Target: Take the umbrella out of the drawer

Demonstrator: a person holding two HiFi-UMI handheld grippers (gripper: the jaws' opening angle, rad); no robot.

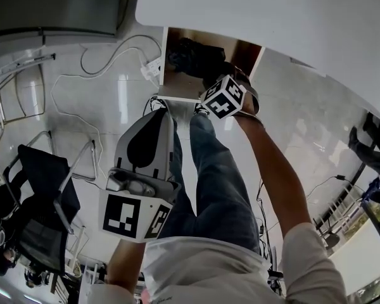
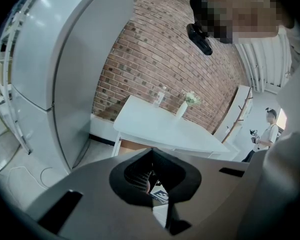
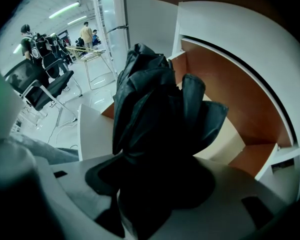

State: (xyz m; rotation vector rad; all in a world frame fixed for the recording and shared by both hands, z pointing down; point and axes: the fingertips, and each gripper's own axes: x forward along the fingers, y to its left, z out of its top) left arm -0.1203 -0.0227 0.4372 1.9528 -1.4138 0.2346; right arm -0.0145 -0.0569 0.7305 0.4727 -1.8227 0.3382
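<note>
Glossy white floor tiles run under a white tabletop, and a black mesh chair stands well left of the open wood-lined drawer. The left gripper is short of that drawer, towards its left, with its jaws together on nothing. Over the drawer, the right gripper is clamped on the black folded umbrella. The umbrella's long axis is steep and its far end points down into the drawer.

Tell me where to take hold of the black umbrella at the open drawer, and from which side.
Grip the umbrella across its gathered middle, where the folded fabric bunches into one narrow bundle. Come from above, since the drawer looks open only on top and its walls close off the sides. The right gripper clamps it that way now, pointing steeply down.
</note>
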